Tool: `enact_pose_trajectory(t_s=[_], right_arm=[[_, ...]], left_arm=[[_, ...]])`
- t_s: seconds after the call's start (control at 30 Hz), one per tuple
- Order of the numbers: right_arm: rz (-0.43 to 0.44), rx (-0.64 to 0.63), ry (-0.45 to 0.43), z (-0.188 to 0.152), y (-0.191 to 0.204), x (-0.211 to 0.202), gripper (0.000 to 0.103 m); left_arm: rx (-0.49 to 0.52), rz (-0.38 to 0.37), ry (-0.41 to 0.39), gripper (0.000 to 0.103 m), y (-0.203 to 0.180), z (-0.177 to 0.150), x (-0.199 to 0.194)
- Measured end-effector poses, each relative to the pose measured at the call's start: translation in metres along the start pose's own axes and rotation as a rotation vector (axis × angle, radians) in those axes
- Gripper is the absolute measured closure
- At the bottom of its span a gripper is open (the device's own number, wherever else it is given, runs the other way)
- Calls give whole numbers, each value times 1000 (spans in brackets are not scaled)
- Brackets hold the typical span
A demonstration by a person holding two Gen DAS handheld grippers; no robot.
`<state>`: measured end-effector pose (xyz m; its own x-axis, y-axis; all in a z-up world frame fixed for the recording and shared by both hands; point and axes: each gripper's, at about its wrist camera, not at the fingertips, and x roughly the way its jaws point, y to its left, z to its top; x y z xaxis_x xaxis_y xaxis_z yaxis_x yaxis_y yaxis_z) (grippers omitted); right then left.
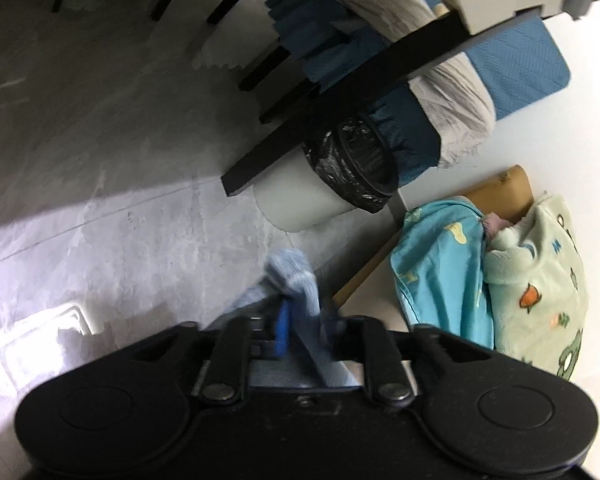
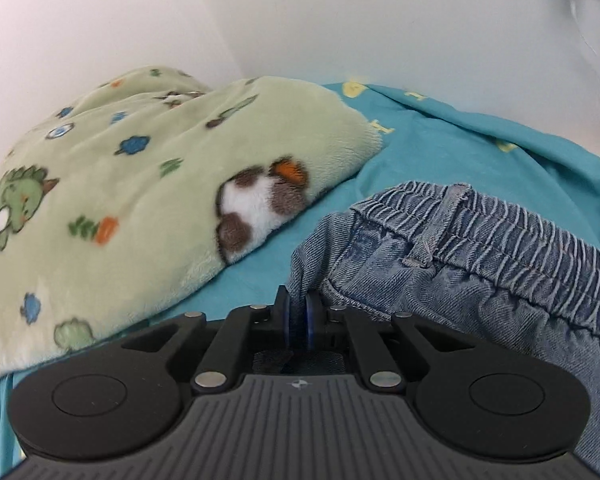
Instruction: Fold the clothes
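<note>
Jeans [image 2: 480, 240] were the thing being folded, small blue ones with a stretchy waist. The right gripper [image 2: 299, 316] had its jaws pressed together on a bit of the denim near the waistband, so the cloth could be lifted or pulled without slipping out. Most of the jeans lay just ahead and to the right of those jaws, resting on a teal bed sheet [image 2: 460, 140]. To the left of the jaws sat a soft green blanket [image 2: 120, 184] with little animals on it, bunched up and close to the jeans but not on them.

The left gripper [image 1: 300, 316] was pinching pale blue cloth [image 1: 288, 280] too. A strip of it ran down between its jaws, and a loose bit stuck out ahead of them. That cloth looked blurry, so I could not tell for sure if it was another part of the same jeans. I think it was, because two holds on one piece let the person stretch it flat or bring one end over the other.

Far ahead of the left jaws were a white bin [image 1: 328, 184] with a black bag, and dark chair legs [image 1: 340, 120] on a grey floor [image 1: 100, 140].

How far the folding had got, I could not tell from this.
</note>
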<state>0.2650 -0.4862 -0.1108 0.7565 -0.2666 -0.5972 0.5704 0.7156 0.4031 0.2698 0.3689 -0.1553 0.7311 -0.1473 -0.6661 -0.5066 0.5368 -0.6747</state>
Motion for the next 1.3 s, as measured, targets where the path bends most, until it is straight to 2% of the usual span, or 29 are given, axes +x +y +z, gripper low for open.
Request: enact_pose_trajectory(t_s=[0.13,0.17,0.23,0.37,0.5,0.67,0.93,1.17,1.3], right_arm=[[30,-36,2,0,-1,-22,76],[36,-63,-3,-1,0,-31,74],[55,-145,10,-6,5,-47,70],[51,-333,33,-30,24,-85,70],[82,-461,40,-59,41,-126,70],[159,-470,77,-85,59,-165,70],[240,-509,115,-116,84,-210,70],[210,-479,173,-141,78,-211,62],[197,-462,192,-151,77,-213,61]], left_arm=[[-7,-43,14,63,3,-10,-18],[-9,-63,18,58,5,-13,-25],[-26,-82,16,55,10,-18,-40],[-87,-128,29,54,28,-31,-64],[-187,-121,66,52,59,-48,-79],[-314,-92,114,53,98,-73,-85],[-467,-127,176,50,127,-92,-86],[-538,-114,226,47,141,-101,-70],[-584,-122,239,44,151,-101,-51]])
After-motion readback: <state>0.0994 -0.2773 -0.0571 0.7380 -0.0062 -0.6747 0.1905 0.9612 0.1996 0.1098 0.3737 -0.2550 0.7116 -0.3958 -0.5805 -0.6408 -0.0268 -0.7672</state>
